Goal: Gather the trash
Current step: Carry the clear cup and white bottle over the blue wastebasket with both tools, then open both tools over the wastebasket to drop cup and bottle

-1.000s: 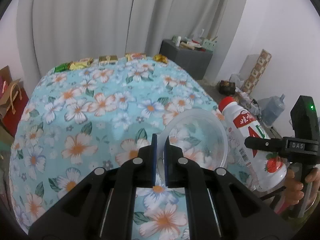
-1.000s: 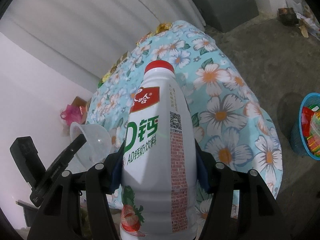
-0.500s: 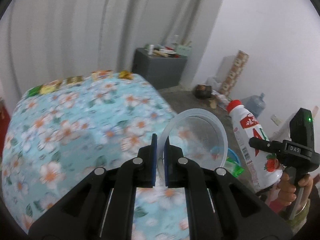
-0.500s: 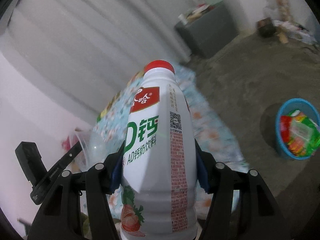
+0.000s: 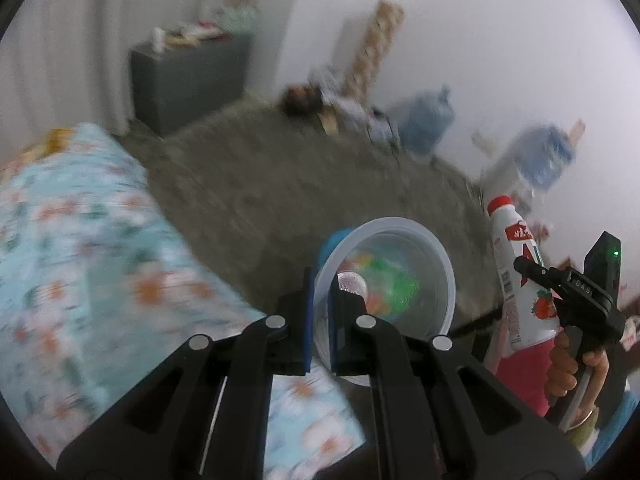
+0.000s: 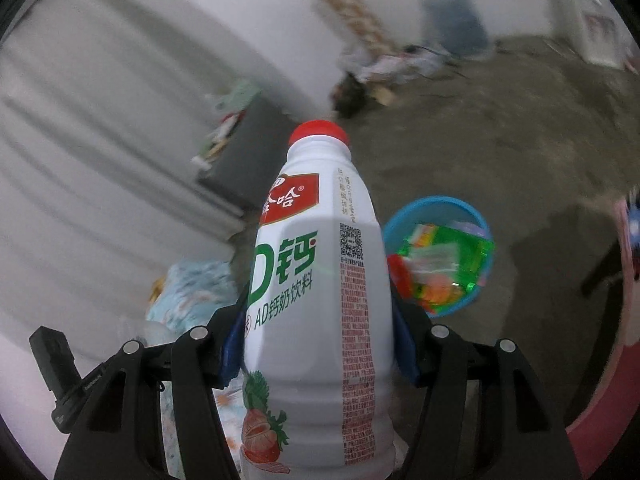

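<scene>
A: Where the flowery blue cloth [image 5: 80, 264] ends, what do you see?

B: You see a bare grey floor [image 5: 280, 184]. It runs back to a grey cabinet [image 5: 188, 80] by the pale curtain [image 6: 100, 140]. Big blue water jugs [image 5: 428, 120] stand by the white wall. It all looks blurry.

A: What do you hold?

B: Your left gripper [image 5: 320, 312] is almost shut. It pinches the rim of a clear plastic bowl [image 5: 396, 276]. Your right gripper [image 6: 320, 344] is spread wide, with both pads pressed on the sides of a white milk drink bottle [image 6: 320, 304]. The bottle stands up, red cap on top.

A: Does each camera show the same?

B: No. Your right camera shows the blue basket [image 6: 440, 256] on the floor clearly, full of bright wrappers, just past the bottle. Your left camera shows it only through the bowl. But your left camera shows your right hand [image 5: 568, 364] on the handle.
</scene>
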The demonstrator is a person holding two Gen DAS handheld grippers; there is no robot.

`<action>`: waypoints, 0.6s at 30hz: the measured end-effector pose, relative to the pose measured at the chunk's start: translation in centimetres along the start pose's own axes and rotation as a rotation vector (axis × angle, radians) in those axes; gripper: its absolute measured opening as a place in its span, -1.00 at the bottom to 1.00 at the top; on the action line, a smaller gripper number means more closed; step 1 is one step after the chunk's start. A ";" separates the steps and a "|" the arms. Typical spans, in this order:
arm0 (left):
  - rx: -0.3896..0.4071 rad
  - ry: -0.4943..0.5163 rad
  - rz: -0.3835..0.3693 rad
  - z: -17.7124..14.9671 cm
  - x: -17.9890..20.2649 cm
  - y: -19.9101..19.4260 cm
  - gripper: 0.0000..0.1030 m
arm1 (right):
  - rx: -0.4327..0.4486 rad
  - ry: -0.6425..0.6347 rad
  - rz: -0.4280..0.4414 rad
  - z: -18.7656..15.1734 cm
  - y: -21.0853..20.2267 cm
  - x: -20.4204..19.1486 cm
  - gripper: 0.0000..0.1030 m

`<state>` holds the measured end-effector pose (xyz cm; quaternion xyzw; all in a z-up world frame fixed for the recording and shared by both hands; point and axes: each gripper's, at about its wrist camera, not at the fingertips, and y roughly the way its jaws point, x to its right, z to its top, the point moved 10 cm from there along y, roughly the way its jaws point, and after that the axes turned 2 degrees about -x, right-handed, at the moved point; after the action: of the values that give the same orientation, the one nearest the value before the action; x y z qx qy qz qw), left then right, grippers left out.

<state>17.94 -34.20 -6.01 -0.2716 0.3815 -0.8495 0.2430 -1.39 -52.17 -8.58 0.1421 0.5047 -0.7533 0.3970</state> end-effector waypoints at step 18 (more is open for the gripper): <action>-0.341 0.071 0.077 1.2 6.4 26.3 -0.92 | -0.136 0.154 -0.030 2.2 14.2 10.3 0.16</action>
<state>19.45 -54.34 -24.12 -0.2636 0.5388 -0.7715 0.2121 2.95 -61.22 -23.14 0.1646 0.5859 -0.7100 0.3542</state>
